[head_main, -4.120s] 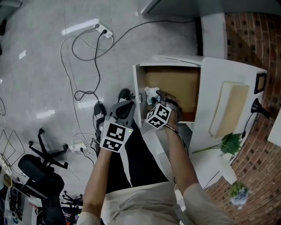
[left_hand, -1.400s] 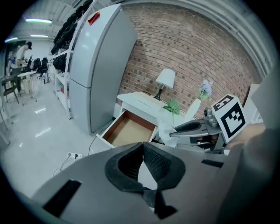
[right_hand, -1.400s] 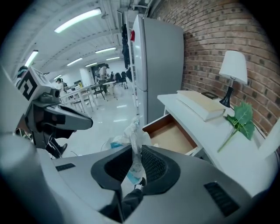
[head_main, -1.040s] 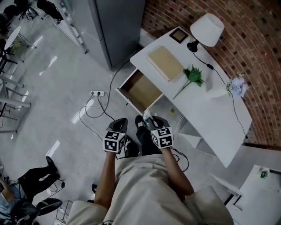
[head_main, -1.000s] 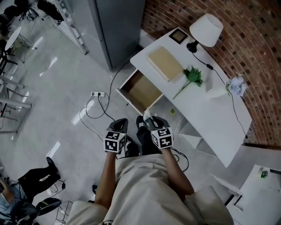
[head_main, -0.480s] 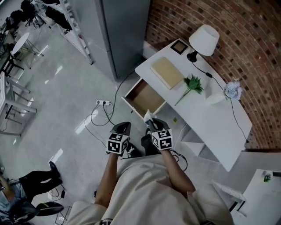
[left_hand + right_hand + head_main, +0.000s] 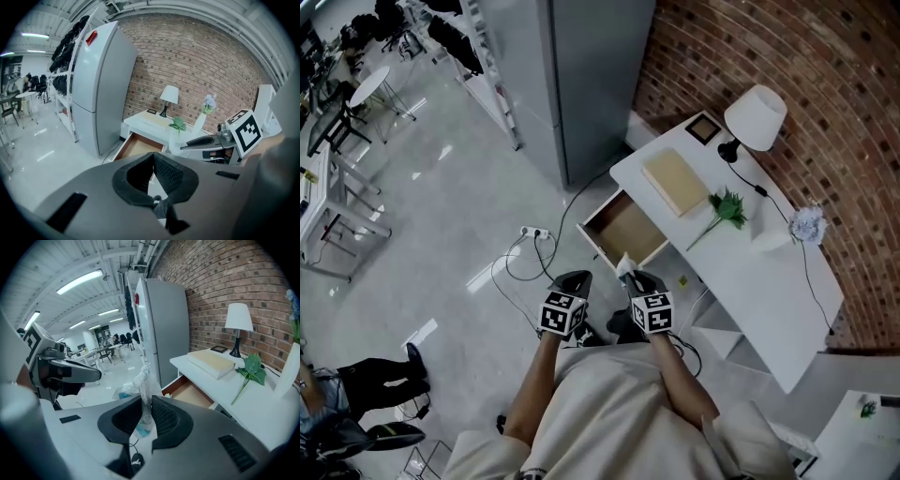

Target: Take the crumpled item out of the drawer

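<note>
Two grippers hovering at lower center of head view. Right gripper (image 7: 633, 278) clamping crumpled item (image 7: 140, 380), item sitting just below open drawer (image 7: 623, 230). Left gripper (image 7: 578, 279) hanging beside, jaws pressing together, empty.

Wall (image 7: 825, 84): red-brown brick, pale mortar lines.
Desk (image 7: 769, 281): white.
Drawer (image 7: 626, 230): white front, tan-brown inside.
Block (image 7: 675, 181) on the desk: cream-tan.
Lamp (image 7: 756, 116): white shade, black stem.
Plant (image 7: 727, 204): green.
Cabinet (image 7: 581, 66): grey, with a red tag near the top.
Floor (image 7: 422, 216): light grey, glossy, with white glare streaks.
Cables (image 7: 511, 267): black.
Crumpled item (image 7: 140, 385): translucent white with blue patches.
The left gripper (image 7: 152, 157) and right gripper (image 7: 142, 401) are dark grey, with black ribbed pads.
Cubes (image 7: 653, 312): white, with black square markers.
Shirt (image 7: 609, 412): beige.
</note>
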### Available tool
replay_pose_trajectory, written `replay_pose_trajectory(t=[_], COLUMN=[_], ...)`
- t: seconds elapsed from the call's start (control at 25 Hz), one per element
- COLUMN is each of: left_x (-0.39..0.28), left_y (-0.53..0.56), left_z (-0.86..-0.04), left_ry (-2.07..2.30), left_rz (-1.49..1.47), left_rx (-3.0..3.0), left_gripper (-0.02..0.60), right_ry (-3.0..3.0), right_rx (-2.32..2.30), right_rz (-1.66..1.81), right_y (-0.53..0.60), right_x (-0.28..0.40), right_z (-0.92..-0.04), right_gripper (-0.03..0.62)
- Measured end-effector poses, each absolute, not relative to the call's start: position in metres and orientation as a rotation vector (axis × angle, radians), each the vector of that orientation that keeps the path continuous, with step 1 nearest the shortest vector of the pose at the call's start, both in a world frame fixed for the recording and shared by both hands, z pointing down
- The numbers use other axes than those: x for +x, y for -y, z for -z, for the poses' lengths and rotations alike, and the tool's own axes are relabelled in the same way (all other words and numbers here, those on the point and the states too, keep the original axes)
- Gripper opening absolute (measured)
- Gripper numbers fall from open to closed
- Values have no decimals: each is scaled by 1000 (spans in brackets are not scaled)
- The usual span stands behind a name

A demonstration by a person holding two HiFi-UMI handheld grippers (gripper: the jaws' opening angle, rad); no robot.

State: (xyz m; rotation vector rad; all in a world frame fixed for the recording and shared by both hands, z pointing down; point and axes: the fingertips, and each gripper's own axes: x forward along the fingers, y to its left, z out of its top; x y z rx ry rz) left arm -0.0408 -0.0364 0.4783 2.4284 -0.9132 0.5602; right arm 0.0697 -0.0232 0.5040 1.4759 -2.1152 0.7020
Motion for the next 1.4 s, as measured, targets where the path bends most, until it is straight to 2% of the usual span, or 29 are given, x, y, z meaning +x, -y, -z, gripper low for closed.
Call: replay_pose_trajectory(t=[1.4], left_x=[-25], left_y=[30], left_z=[-497], left_ry=[832], left_rz=[-620], left_rx=[2441], left_gripper=[17], right_ry=[2112], right_rx=[1406], right_rz=[-669], right_y=[22], right_x=[72], right_z=[-518], right_gripper=[84])
